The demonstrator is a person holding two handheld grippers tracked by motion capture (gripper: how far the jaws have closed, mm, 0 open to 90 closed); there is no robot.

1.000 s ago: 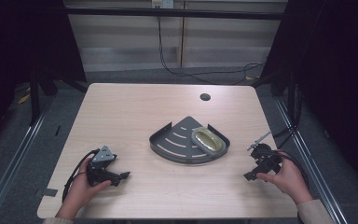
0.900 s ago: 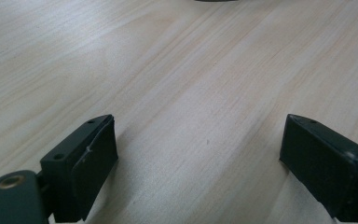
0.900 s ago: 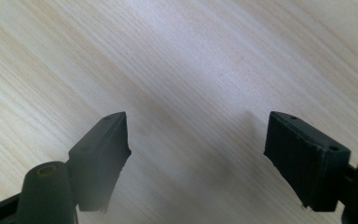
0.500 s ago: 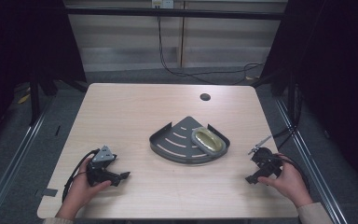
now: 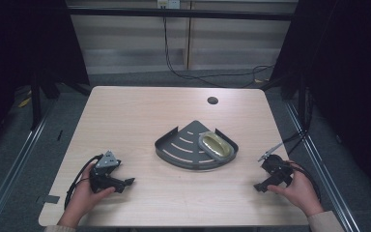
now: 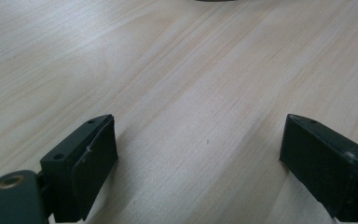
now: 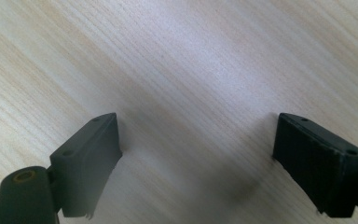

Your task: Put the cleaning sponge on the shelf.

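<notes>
A dark grey quarter-round tray (image 5: 174, 158) with slots lies in the middle of the wooden table. An oval yellow-green dish (image 5: 216, 145) rests in its right part. My left gripper (image 5: 128, 182) lies in a hand near the front left and points right. Its jaws stand wide apart over bare wood (image 6: 198, 149). My right gripper (image 5: 258, 187) is held near the front right edge, pointing left and toward the front. Its jaws have just been opening and now stand wide with only bare table between them (image 7: 198, 149).
A small round hole (image 5: 212, 100) sits near the table's far edge. Black cables (image 5: 174, 67) hang behind the table, and another cable (image 5: 290, 140) runs off the right edge. Metal rails (image 5: 14, 159) flank both sides on the floor.
The right gripper has slid slightly toward the front edge of the table. The left gripper, the tray and the dish have stayed where they were.
</notes>
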